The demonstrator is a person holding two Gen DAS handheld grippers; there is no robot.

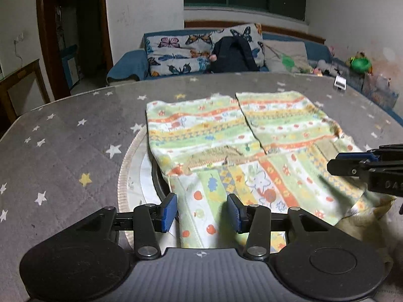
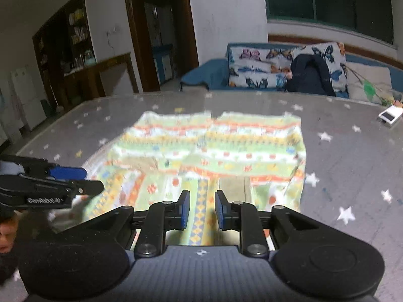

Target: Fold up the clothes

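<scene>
1 garment [image 1: 252, 148], 2 hand-held grippers apart.

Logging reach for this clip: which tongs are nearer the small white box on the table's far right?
Right. The right tongs hover over the patterned pants' near edge, box ahead to their right. The left tongs sit farther left.
</scene>
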